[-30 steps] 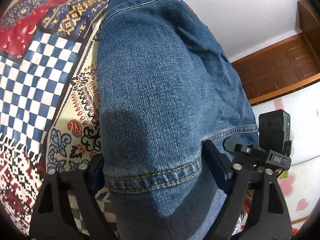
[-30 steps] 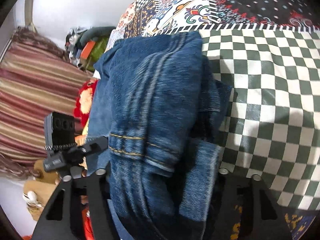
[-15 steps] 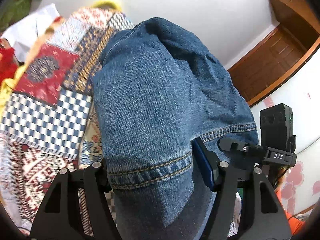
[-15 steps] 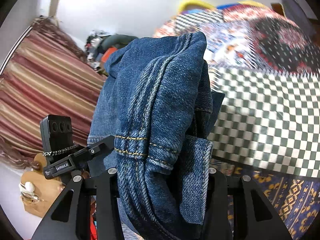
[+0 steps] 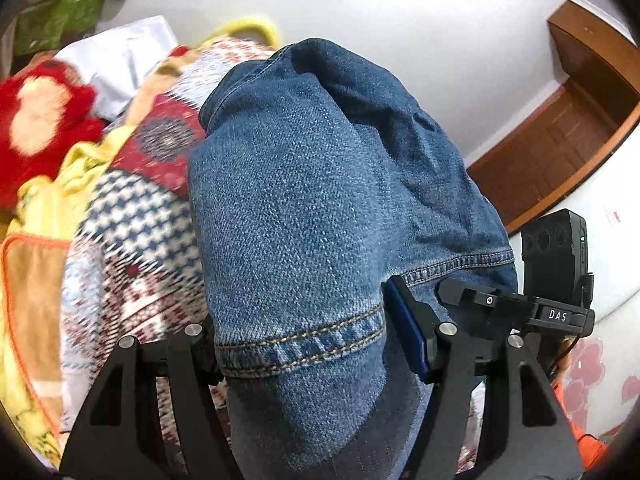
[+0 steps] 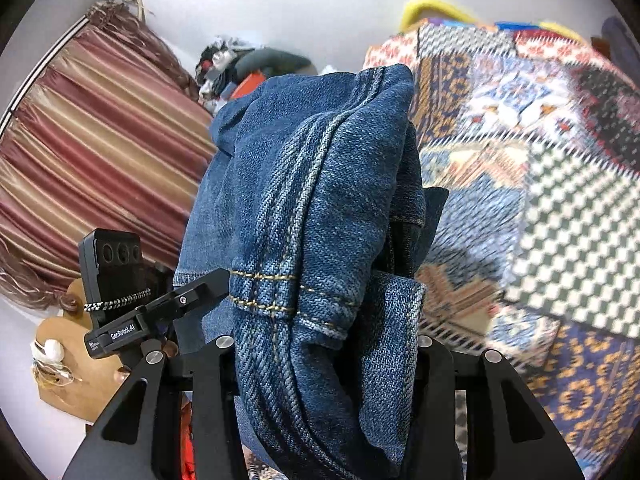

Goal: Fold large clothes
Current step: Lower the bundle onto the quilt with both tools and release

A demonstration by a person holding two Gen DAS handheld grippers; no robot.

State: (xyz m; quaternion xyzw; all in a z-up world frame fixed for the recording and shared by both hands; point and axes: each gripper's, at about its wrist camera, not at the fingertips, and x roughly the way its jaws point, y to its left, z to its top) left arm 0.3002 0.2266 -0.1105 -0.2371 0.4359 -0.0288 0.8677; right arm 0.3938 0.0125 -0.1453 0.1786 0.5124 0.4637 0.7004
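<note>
Above the bed's patchwork quilt (image 6: 560, 208), each hand-held gripper, left (image 5: 304, 344) and right (image 6: 320, 344), is clenched on a hem of the jeans (image 5: 320, 200), lifted and doubled, so laying flat and final folds seem left.

Both wrist views close behind jaws, facing forward; share jeans (image 5: 320, 208), quilt (image 6: 540, 184).

Home bedrm: quilt (image 6: 560, 208), curtain (image 6: 88, 152), wood door (image 5: 560, 148).
</note>
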